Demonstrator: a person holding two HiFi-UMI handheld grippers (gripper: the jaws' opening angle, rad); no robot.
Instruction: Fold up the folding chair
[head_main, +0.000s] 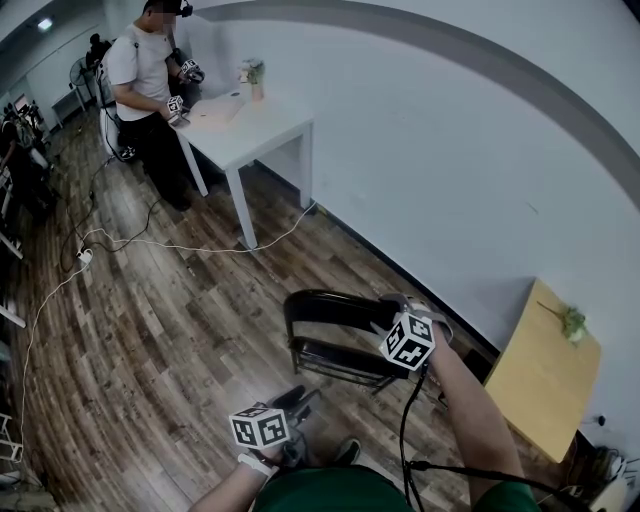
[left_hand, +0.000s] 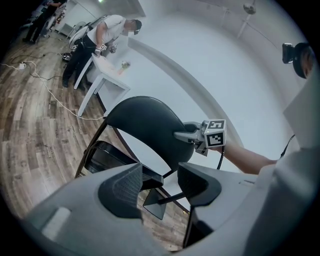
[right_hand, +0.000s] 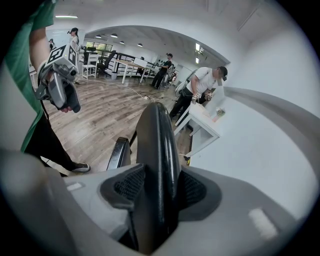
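The black folding chair (head_main: 335, 362) stands unfolded on the wooden floor, close to the white wall. My right gripper (head_main: 385, 318) is shut on the right end of its curved backrest (head_main: 325, 307). In the right gripper view the backrest's edge (right_hand: 156, 150) runs up between both pads of that gripper (right_hand: 157, 187), with the seat (right_hand: 119, 152) below. My left gripper (head_main: 303, 398) sits lower, at the seat's near edge. In the left gripper view its jaws (left_hand: 159, 182) stand apart, a corner of the seat (left_hand: 107, 155) showing beside the left jaw. The backrest (left_hand: 145, 125) rises ahead.
A white table (head_main: 255, 135) stands at the back with a person (head_main: 145, 70) working at it. A white cable (head_main: 150, 240) trails over the floor. A small wooden table (head_main: 545, 370) with a plant stands at the right by the wall. My shoe (head_main: 345, 452) is just behind the chair.
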